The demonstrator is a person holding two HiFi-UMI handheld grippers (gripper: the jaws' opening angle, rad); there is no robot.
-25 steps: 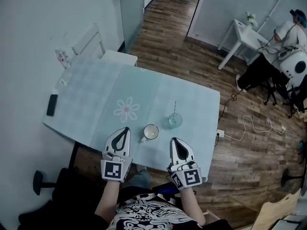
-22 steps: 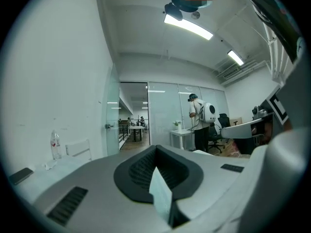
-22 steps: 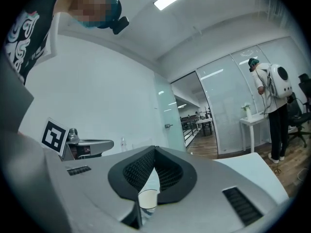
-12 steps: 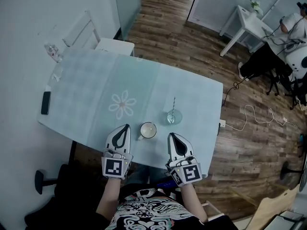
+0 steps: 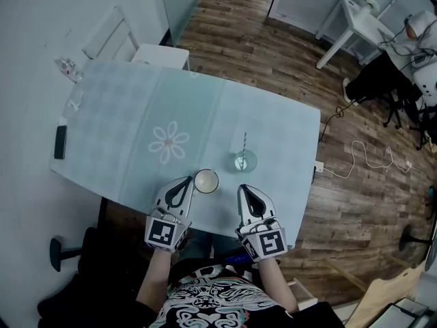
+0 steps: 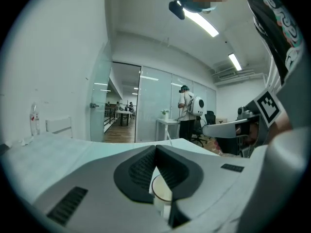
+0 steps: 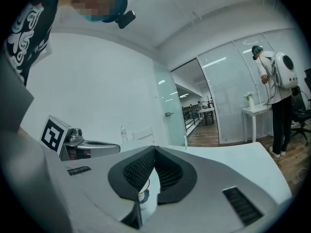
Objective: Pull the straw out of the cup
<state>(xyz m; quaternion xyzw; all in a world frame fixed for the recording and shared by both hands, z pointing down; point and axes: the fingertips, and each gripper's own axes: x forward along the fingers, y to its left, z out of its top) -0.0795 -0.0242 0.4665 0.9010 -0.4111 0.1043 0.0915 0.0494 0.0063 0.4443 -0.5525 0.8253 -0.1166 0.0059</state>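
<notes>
Beside the cup (image 5: 244,160), a mug (image 5: 205,181).

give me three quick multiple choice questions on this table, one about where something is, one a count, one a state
1. In the head view, where is the glass cup relative to the white mug?
A. left of it
B. right of it, slightly farther from the person
C. inside it

2. How many flower prints does the table cover show?
A. one
B. three
C. none

3. What state is the straw in?
A. lying flat on the table
B. clamped in a gripper
C. standing in the glass cup

Answers:
1. B: the glass cup sits to the right of the white mug and a little farther up the table.
2. A: a single pale flower shows near the table's middle.
3. C: the straw rises from the glass cup, while the left gripper and right gripper are shut and empty at the near edge.
</notes>
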